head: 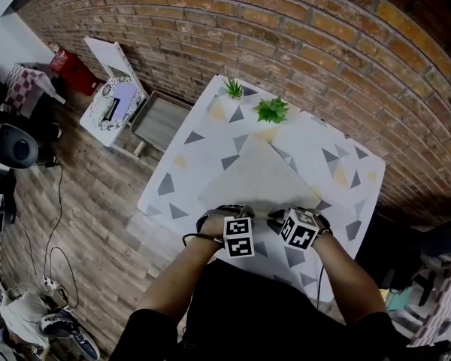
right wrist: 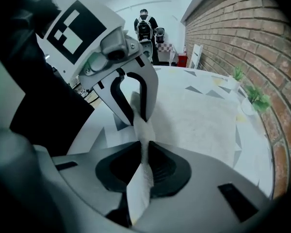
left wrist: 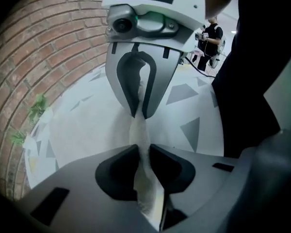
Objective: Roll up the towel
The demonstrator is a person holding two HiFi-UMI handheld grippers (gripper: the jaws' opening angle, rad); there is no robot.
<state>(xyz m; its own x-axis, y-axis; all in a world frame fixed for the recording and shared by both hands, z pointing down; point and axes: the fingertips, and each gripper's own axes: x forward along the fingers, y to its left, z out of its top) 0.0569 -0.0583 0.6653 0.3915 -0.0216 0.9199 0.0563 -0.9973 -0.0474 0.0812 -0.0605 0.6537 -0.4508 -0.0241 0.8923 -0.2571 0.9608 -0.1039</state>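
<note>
Both clamped tight: left gripper and right gripper, side by side, each pinching the towel at its near edge. It spreads flat toward 12 o'clock on the patterned table. Two small plants stand beyond at 12 o'clock, by the brick wall.

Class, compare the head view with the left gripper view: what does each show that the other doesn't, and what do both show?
Only the head view: the wooden floor and the whole table. Only the left gripper view: the towel edge pinched in the left tongs, and a person behind. Both: towel, table, plants, brick wall, right tongs.
</note>
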